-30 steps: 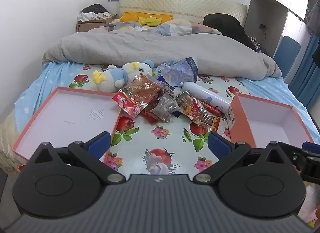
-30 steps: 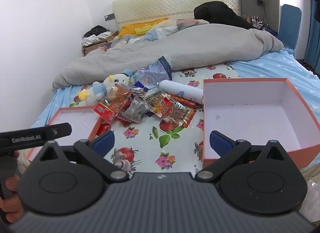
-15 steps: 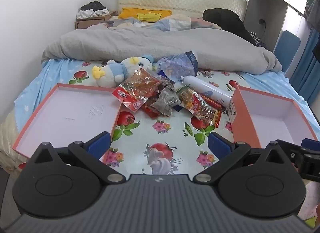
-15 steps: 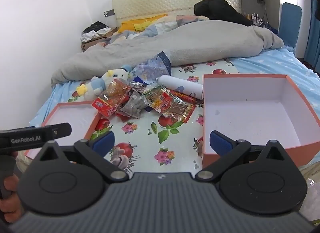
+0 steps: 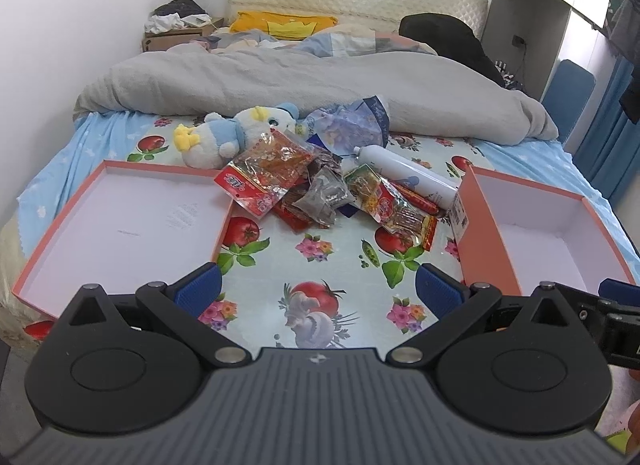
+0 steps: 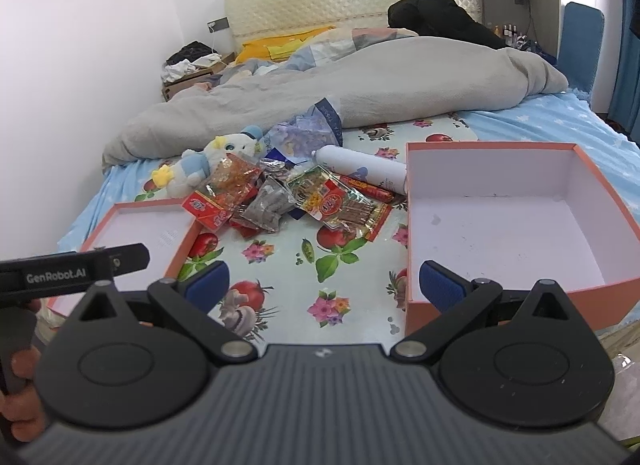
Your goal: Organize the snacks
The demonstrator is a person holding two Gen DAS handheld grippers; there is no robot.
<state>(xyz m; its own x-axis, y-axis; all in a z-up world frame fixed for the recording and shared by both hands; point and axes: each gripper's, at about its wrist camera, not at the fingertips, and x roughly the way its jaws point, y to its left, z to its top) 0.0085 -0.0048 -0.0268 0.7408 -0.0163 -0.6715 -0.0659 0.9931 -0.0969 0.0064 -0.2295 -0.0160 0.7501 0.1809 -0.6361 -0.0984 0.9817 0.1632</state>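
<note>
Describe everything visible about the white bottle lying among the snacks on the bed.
The white bottle is a smooth cylinder with a narrow neck and small cap, bearing a blue mark on its side. It lies flat on the fruit-print sheet, its base against the deep orange box. The red sausage stick lies along its near side; the blue-purple bag sits by its cap.

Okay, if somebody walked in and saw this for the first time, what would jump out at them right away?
Probably the heap of shiny snack packets in the middle of the fruit-print sheet, with a blue and white plush toy and a white bottle lying against it. Next, the two orange boxes with white insides flanking the heap: a shallow one on the left, a deeper one on the right, neither holding any snacks.
</note>
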